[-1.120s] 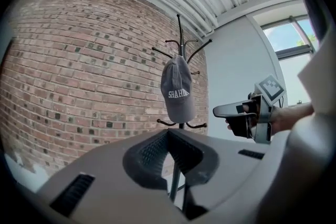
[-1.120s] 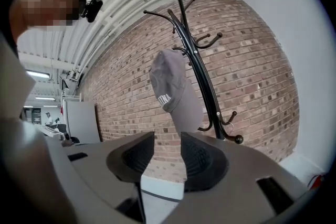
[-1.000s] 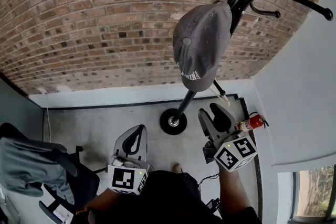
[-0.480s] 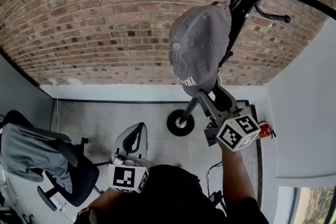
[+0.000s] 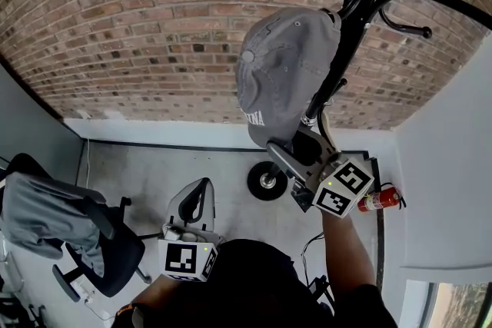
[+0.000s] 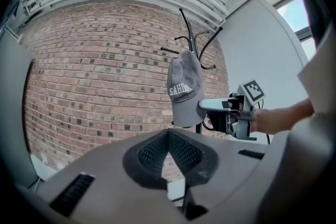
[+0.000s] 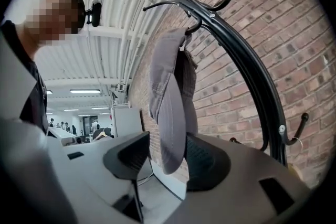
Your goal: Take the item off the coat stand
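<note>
A grey cap (image 5: 284,73) hangs on a hook of the black coat stand (image 5: 361,4), brim down. My right gripper (image 5: 296,148) is raised level under it. Its jaws have just been opening and stand wide. In the right gripper view the cap's brim (image 7: 170,113) hangs between the two pads of that gripper (image 7: 168,157), close to the right pad and apart from the left one. My left gripper (image 5: 198,196) stays low and shut on nothing. The left gripper view shows its tips (image 6: 168,136) meeting, with the cap (image 6: 184,92) well ahead.
The stand's round base (image 5: 267,180) sits on the grey floor by a brick wall (image 5: 154,27). A red fire extinguisher (image 5: 382,200) lies near the white wall (image 5: 453,165) at right. An office chair with a grey jacket (image 5: 46,219) stands at left.
My right gripper rose toward the cap and swung left, and now stands around the brim. The left gripper stayed where it was.
</note>
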Available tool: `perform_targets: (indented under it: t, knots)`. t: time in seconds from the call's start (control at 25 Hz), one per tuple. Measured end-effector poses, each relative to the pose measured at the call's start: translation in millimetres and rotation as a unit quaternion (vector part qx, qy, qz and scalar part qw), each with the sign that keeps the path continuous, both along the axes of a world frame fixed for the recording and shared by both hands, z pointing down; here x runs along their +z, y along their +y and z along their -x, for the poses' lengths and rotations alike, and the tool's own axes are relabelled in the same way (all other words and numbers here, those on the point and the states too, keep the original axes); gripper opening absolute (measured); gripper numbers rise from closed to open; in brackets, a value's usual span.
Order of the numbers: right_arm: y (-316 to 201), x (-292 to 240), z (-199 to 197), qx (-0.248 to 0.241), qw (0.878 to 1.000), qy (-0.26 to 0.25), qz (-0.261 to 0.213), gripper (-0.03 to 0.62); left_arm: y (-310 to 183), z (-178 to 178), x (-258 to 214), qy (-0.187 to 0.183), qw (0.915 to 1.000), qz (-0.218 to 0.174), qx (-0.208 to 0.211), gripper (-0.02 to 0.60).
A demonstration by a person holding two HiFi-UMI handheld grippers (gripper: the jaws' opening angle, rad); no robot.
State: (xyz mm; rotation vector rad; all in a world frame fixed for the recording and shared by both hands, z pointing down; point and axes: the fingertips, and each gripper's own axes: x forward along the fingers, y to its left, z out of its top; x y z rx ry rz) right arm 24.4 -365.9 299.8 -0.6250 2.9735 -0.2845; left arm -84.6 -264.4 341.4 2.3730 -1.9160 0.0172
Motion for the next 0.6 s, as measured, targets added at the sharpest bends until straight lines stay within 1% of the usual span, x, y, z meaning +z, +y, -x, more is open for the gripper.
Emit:
perform_targets:
  t: [0.16, 0.28, 0.32, 0.36, 0.44, 0.6]
  knots:
    - [0.7, -6.9, 11.9, -0.031, 0.999, -0.007, -0.007, 0.202, 1.0, 4.5, -0.5, 0.001, 1.0000, -0.003, -0.007, 0.025]
    - [1.9, -10.7, 16.6, -0.033, 0.999, -0.001, -0.017, 0.192, 3.7, 7.6, -2.5, 0.002, 0.9999, -0.006, -0.010, 0.025]
    - [2.6, -11.5, 17.0, -0.030, 0.999, 0.002, -0.021, 0.123, 4.3, 8.8, -3.0, 0.002, 0.9999, -0.007, -0.011, 0.025]
    - [3.6, -12.1, 17.4, -0.027, 0.999, 0.005, -0.025, 0.073, 4.6, 10.0, -3.2, 0.002, 0.9999, -0.007, -0.012, 0.025]
    - [6.1, -13.4, 18.2, -0.024, 0.999, 0.009, -0.031, 0.044, 4.7, 12.2, -3.2, 0.001, 0.9999, -0.007, -0.014, 0.025]
    - [13.4, -17.9, 18.5, -0.016, 0.999, 0.009, -0.039, 0.043, 6.5, 14.1, -3.4, 0.001, 0.9999, -0.009, -0.010, 0.025]
